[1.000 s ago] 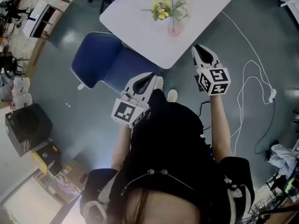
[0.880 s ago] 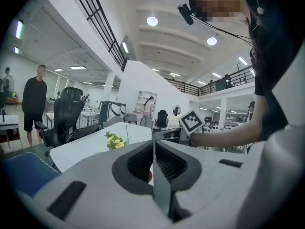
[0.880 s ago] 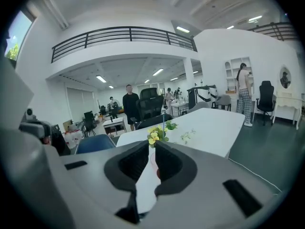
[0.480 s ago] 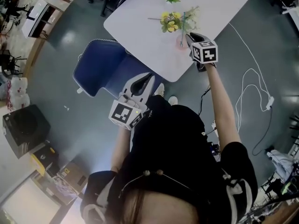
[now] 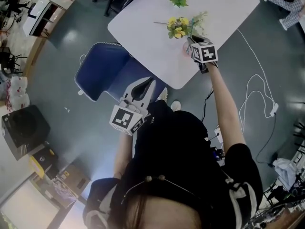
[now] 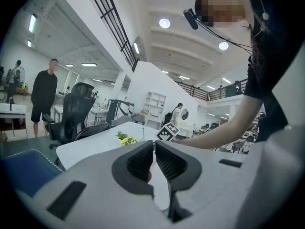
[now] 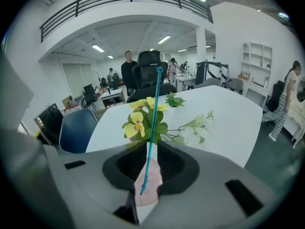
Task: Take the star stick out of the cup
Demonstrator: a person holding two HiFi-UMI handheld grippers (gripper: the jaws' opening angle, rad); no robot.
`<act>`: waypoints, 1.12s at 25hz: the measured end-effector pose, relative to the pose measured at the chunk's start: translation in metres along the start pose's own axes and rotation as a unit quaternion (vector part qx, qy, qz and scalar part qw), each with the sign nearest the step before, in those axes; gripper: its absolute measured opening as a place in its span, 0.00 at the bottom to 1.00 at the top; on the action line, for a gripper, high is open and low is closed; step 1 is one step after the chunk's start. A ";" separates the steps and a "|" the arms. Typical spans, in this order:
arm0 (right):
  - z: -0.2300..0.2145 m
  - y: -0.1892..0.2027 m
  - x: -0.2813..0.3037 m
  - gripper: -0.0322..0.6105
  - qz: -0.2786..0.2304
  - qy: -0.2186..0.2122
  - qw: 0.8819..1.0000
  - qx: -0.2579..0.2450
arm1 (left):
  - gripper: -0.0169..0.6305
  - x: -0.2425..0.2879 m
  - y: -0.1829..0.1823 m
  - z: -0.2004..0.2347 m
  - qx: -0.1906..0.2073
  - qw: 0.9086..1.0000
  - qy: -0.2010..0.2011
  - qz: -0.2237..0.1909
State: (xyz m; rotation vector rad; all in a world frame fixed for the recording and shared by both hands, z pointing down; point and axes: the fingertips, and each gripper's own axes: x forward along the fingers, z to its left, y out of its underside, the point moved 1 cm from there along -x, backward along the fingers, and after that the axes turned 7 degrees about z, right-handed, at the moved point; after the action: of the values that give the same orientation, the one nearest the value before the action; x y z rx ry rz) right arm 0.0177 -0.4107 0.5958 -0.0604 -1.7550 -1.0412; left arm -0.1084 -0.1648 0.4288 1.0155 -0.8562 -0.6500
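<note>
In the right gripper view a small pink cup point(image 7: 147, 190) sits deep between the jaws of my right gripper point(image 7: 152, 147), which is shut on it. A thin teal star stick point(image 7: 153, 118) stands up out of the cup, its star tip level with the yellow flowers point(image 7: 138, 120) behind it. The head view shows my right gripper point(image 5: 191, 40) at the near corner of the white table point(image 5: 143, 27), beside the flowers point(image 5: 177, 27). My left gripper point(image 5: 147, 83) hangs low, off the table and above the blue chair point(image 5: 102, 68). Its jaws point(image 6: 155, 144) are shut on nothing.
A green leaf sprig point(image 5: 177, 0) and a pale flower spray point(image 7: 195, 128) lie on the table. A white cable point(image 5: 252, 94) trails on the floor at the right. People and black office chairs point(image 6: 71, 116) stand beyond the table.
My right gripper has travelled from beside my body out to the table's near corner and now holds the cup. The left gripper has barely moved.
</note>
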 end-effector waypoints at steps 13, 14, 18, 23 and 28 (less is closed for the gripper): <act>0.001 -0.013 -0.033 0.09 -0.066 -0.005 0.997 0.044 | 0.03 0.004 -0.003 -0.001 0.006 1.000 -0.003 -0.001; 0.001 -0.016 -0.041 0.08 -0.079 -0.004 0.996 0.051 | 0.03 0.005 -0.004 -0.001 0.008 1.000 -0.001 -0.002; 0.006 -0.027 -0.084 0.08 -0.152 -0.014 0.985 0.078 | 0.03 0.016 -0.009 -0.005 0.017 1.000 0.013 -0.006; 0.020 -0.034 -0.157 0.08 -0.247 -0.020 0.964 0.097 | 0.03 0.026 -0.017 -0.018 0.033 0.999 0.033 -0.015; 0.037 -0.037 -0.218 0.08 -0.311 -0.011 0.945 0.101 | 0.03 0.036 -0.027 -0.025 0.042 0.998 0.046 -0.028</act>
State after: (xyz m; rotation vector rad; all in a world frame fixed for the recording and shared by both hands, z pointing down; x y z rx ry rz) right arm 0.0708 -0.3186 0.3981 0.6521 -1.9404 -1.2921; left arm -0.0702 -0.1926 0.4084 1.1409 -0.7817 -0.6128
